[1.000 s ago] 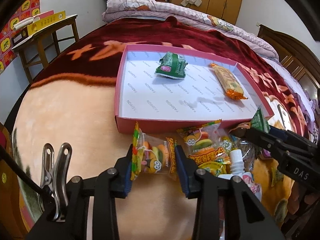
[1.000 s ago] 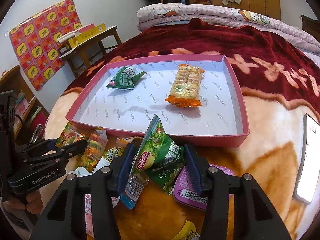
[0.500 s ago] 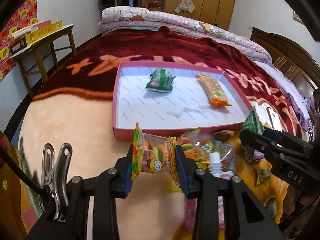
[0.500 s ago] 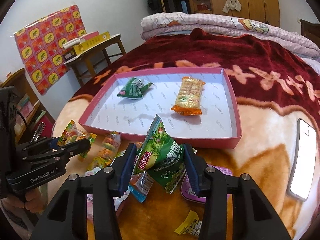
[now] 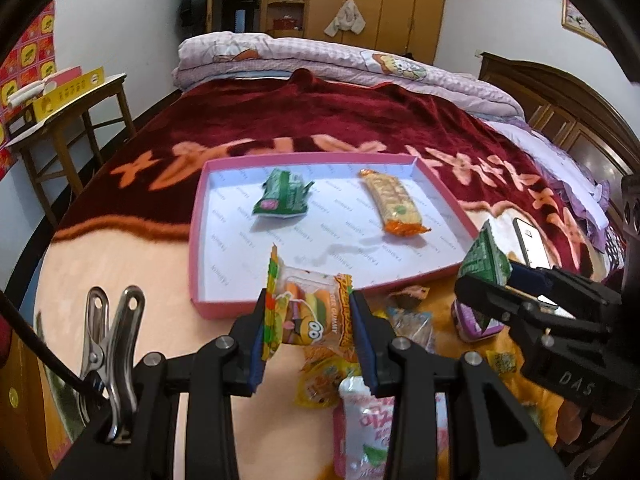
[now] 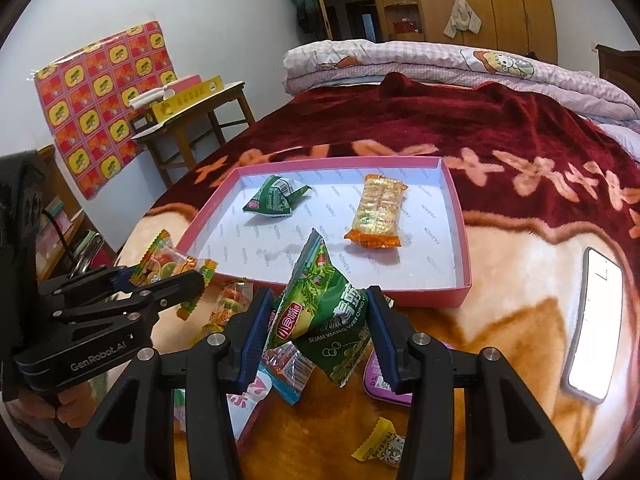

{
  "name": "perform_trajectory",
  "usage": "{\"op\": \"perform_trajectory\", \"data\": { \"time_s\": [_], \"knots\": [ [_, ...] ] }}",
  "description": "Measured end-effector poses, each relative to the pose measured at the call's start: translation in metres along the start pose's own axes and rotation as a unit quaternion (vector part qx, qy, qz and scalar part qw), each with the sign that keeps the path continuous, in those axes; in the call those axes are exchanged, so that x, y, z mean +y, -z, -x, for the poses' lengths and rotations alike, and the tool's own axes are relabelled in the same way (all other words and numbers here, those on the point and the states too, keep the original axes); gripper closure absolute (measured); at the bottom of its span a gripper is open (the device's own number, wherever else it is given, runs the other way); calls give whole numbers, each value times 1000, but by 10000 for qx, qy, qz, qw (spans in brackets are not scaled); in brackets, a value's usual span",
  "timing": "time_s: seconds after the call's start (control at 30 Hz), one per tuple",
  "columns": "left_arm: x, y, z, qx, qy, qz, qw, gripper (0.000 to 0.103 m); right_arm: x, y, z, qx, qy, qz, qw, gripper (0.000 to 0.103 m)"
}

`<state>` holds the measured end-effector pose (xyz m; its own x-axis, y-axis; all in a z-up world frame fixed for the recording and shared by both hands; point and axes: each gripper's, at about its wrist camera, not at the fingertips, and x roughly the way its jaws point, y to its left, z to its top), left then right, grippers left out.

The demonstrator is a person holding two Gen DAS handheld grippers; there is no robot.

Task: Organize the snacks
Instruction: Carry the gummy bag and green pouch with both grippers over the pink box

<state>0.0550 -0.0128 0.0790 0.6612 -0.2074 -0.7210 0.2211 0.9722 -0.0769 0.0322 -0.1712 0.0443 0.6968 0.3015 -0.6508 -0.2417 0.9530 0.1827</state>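
Note:
My left gripper (image 5: 310, 316) is shut on a burger gummy packet (image 5: 308, 312) and holds it above the blanket, just short of the pink tray's near wall (image 5: 224, 306). My right gripper (image 6: 320, 320) is shut on a green pea snack bag (image 6: 320, 308), lifted above the loose snack pile. The tray (image 6: 436, 294) holds a green snack bag (image 5: 282, 200) (image 6: 272, 200) and an orange cracker pack (image 5: 394, 204) (image 6: 378, 210). The right gripper shows in the left wrist view (image 5: 486, 276); the left gripper shows in the right wrist view (image 6: 168, 276).
Loose snacks lie on the blanket below the grippers: a pink pouch (image 5: 372, 428), gummy packets (image 6: 228, 304), a purple pack (image 6: 384, 384), a small yellow candy (image 6: 380, 446). A phone (image 6: 594, 326) lies to the right. A wooden side table (image 6: 192, 120) stands at the left.
Both grippers have risen with their packets, lifting them off the snack pile; the tray and pile now look farther below.

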Motion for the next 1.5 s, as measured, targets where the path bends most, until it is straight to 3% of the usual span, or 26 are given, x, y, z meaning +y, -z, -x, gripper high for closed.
{"op": "perform_trajectory", "data": {
  "time_s": [0.37, 0.83, 1.5],
  "knots": [
    [-11, -32, -26, 123, 193, -131, 9997, 64, -11, -22, -2, -29, 255, -47, 9997, 55],
    [-17, -64, -62, 89, -16, -243, 9997, 64, -33, -51, -25, 46, 545, -84, 9985, 55],
    [-28, -69, -113, 525, -160, -356, 9979, 64, -56, -54, -64, 591, 801, -333, 9945, 55]
  ]
}}
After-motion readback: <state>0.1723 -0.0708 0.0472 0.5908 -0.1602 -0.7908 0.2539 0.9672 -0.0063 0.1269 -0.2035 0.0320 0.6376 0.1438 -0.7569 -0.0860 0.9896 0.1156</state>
